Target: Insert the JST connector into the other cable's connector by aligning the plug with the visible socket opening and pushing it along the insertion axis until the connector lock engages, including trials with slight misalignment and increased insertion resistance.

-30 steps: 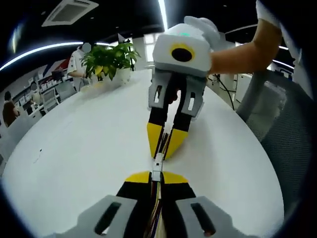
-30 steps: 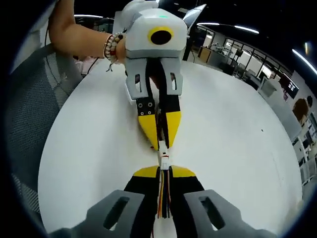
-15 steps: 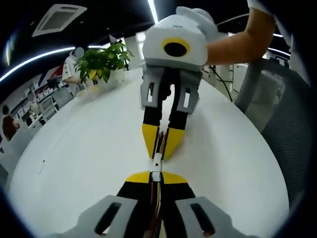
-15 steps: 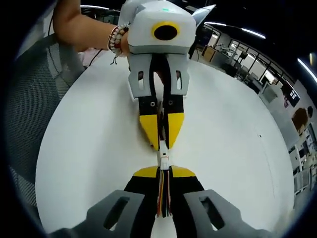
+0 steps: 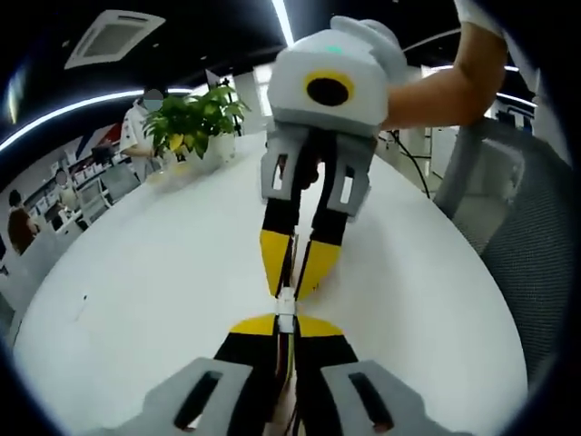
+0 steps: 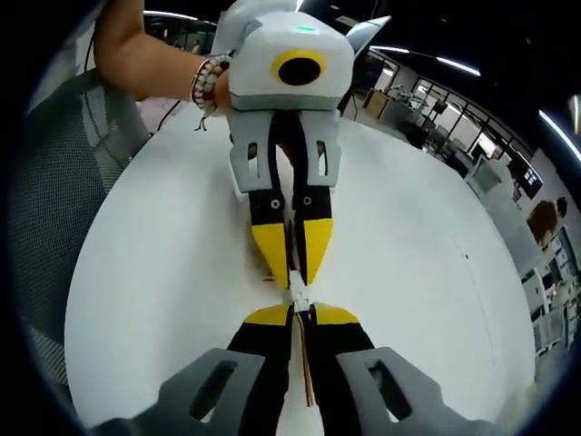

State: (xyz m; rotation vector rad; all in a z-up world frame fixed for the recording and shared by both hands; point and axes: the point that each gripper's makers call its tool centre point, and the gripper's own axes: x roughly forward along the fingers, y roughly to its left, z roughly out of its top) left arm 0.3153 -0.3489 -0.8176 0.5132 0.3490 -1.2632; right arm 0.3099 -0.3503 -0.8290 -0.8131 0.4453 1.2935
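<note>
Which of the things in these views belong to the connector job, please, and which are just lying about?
Job: left gripper, right gripper, the white connectors pinched between them, their cables.
Lying about: potted plant, mesh chair, white table.

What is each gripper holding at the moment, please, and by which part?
Each is shut on a cable just behind its white connector: the left gripper on one cable, the right gripper on the other cable.

My left gripper [image 5: 285, 325] and right gripper [image 6: 297, 315] wear matt yellow-and-black pads under smooth, slightly glossy white-grey plastic shells. Between them, the little connector [image 5: 285, 303] looks like pale, smooth plastic. The table [image 5: 136, 291] is plain matt white; the chair [image 5: 531, 263] off its edge has woven grey mesh.
</note>
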